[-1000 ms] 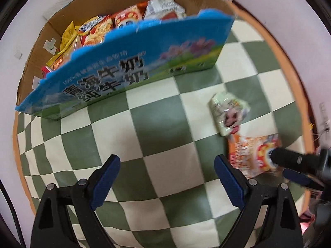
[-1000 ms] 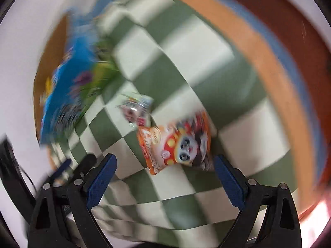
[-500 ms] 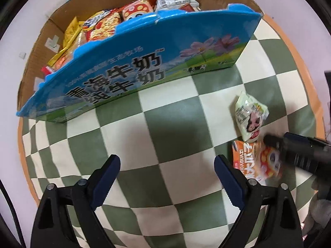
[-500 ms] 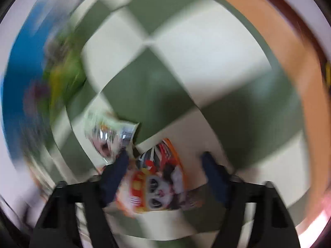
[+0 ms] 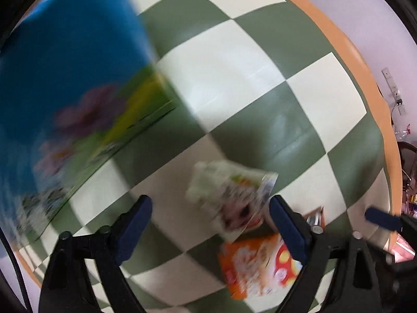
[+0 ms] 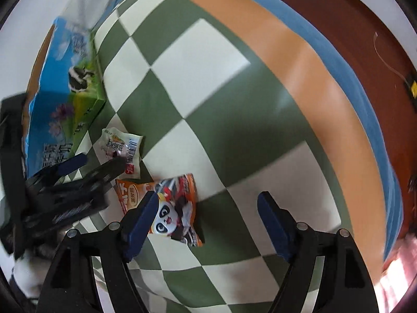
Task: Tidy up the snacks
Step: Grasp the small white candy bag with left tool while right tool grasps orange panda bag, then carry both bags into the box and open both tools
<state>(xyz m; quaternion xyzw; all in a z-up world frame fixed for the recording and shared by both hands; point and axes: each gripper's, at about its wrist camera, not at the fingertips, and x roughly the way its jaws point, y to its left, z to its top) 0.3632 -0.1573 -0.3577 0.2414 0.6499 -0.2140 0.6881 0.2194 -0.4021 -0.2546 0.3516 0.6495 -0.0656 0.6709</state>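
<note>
Two snack packs lie loose on the tabletop (image 6: 234,109), green/cream check cloth. Pale green pack (image 6: 122,151) sits nearest the blue carton (image 6: 65,96); orange panda pack (image 6: 169,208) lies just beside it, corners nearly touching, can't tell if they overlap.

Left claw (image 5: 208,224): fingers apart, nothing between the pads. In left wrist view the pale green pack (image 5: 232,198) lies in the gap ahead of the fingers, orange panda pack (image 5: 258,263) partly behind the right-hand finger. View blurred w/ motion, so contact w/ pack can't be judged. In right wrist view the left claw (image 6: 93,164) reaches over the pale green pack, one finger across its lower edge.

Right claw (image 6: 206,219): fingers apart, empty. One finger overlaps the orange panda pack's left side in the picture, the rest of the gap is over bare cloth. Touching or just above: can't tell.

Blue carton (image 5: 67,73) stands at the cloth's far-left side. Interior not visible in either view, so we can't count what's stowed.

Progress, our judgement: at least 2 packs left to move, neither gripped yet. Both claws look staged for a pick, left on green, right on orange. Remaining: close on each, lift, carry to carton, drop in. No other loose snacks visible on the cloth, so these may be the last two, tho the views cover only part of the tabletop.
</note>
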